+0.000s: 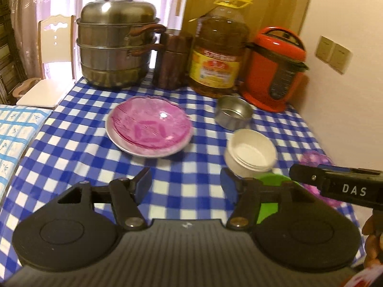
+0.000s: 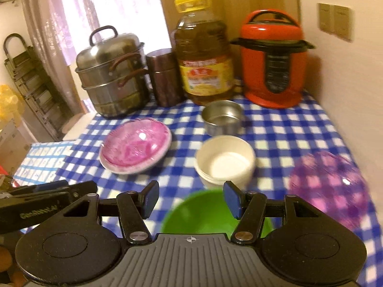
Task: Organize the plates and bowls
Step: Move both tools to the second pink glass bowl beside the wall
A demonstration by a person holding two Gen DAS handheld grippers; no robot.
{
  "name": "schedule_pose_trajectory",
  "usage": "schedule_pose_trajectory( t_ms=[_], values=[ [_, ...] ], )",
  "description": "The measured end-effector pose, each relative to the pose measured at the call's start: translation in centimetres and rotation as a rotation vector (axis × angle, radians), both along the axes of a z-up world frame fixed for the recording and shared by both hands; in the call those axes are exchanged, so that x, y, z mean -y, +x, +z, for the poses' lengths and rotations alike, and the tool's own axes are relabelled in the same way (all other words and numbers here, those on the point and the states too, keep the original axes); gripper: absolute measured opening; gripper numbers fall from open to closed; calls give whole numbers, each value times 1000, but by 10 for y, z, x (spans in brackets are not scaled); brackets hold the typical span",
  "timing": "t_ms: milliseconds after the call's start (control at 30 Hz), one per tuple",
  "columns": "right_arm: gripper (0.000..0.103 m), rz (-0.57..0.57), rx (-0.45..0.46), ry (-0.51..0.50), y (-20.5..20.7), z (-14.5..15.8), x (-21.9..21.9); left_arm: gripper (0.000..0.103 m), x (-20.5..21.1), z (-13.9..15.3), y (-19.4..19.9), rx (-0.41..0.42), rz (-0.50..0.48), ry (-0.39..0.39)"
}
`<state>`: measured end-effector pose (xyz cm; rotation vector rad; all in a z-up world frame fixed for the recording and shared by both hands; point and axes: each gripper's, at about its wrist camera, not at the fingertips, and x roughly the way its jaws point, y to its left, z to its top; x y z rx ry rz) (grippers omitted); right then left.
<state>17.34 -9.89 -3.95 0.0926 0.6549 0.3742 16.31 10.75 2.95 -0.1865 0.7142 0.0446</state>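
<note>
A pink glass plate lies stacked in a white plate on the blue checked tablecloth. To its right stand nested white bowls and a small steel bowl. A green bowl sits nearest, a purple glass bowl at the right. My left gripper hovers open over bare cloth, nothing between its fingers. My right gripper is open above the green bowl's far rim, gripping nothing.
Along the back stand a steel steamer pot, a brown canister, a big oil bottle and a red cooker. A wall closes the right side. A chair stands past the table's left edge.
</note>
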Motion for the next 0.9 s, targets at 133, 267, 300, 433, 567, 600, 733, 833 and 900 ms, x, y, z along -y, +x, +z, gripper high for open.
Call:
schedule_pose_trajectory(
  t_ms=[133,267,300,433,567,600,733,833,900],
  values=[
    [60,-80,-22,-8,-27,-2,31,63,27,4,-18,2,-49,3],
    [60,-154,-50,6,-49,-8,65,66,54,6,-31,9,-95,-15],
    [60,-168,-56,8,-54,-10,73,66,60,7,-34,12,-105,-20],
    [60,-224,-77,18,-71,-16,102,66,85,10,-41,19,-146,-39],
    [60,-272,-84,32,-84,-19,128,66,108,10,-46,20,-193,-50],
    [60,-282,-84,33,-87,-19,133,66,114,10,-47,21,-204,-52],
    [60,-312,-90,39,-96,-22,151,66,134,9,-50,21,-238,-54],
    [60,-334,-93,53,-100,-23,162,66,146,9,-51,20,-262,-53],
    [60,-345,-94,65,-101,-23,169,66,153,9,-50,20,-278,-49]
  ],
)
